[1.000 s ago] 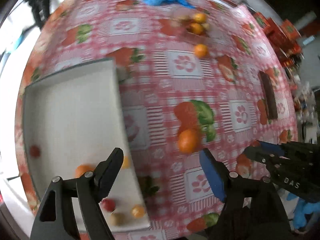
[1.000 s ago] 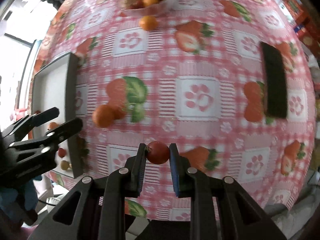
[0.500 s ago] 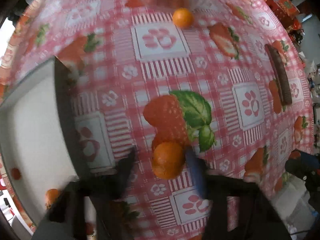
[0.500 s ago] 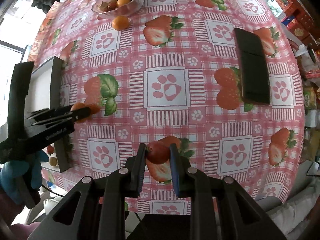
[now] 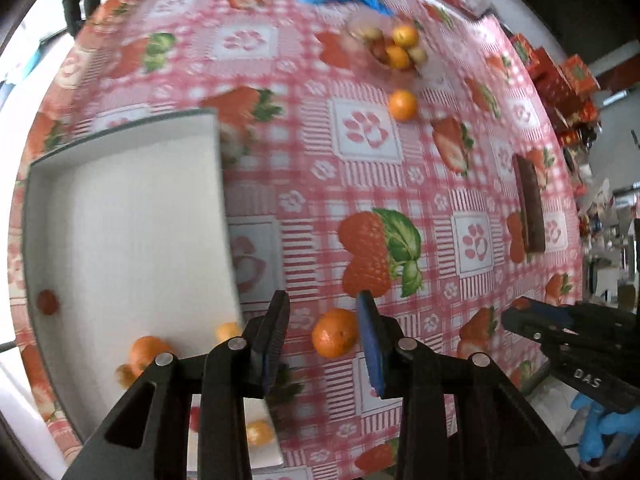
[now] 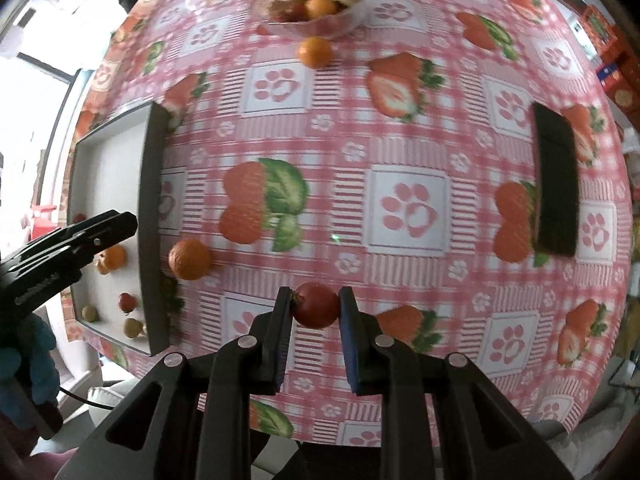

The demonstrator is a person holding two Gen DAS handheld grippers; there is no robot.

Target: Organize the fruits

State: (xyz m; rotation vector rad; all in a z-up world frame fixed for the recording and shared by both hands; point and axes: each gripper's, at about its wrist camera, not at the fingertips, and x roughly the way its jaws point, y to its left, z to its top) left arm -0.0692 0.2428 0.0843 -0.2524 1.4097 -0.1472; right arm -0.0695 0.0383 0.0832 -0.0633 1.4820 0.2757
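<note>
a small round orange tangerine (image 5: pixel 335 332) is framed between the wide-open jaws of the left gripper (image 5: pixel 324 334), not yet gripped. a small red round fruit (image 6: pixel 316 305) is held clamped by the right gripper (image 6: pixel 315 307). next, the left jaws probably must be closed on the tangerine, then both carried to the white rectangular tray (image 5: pixel 120 216).

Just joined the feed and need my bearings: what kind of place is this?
Probably a home dining table: a strawberry-print tablecloth, a fruit bowl and a white tray holding small fruits.

On the bench (image 6: pixel 400 128), a tray (image 6: pixel 154 216) holding small fruits sits at nine o'clock, a mandarin (image 6: pixel 189 259) just beside its wall, a fruit bowl (image 6: pixel 316 16) at twelve o'clock, and a flat box (image 6: pixel 556 184) at three o'clock.
</note>
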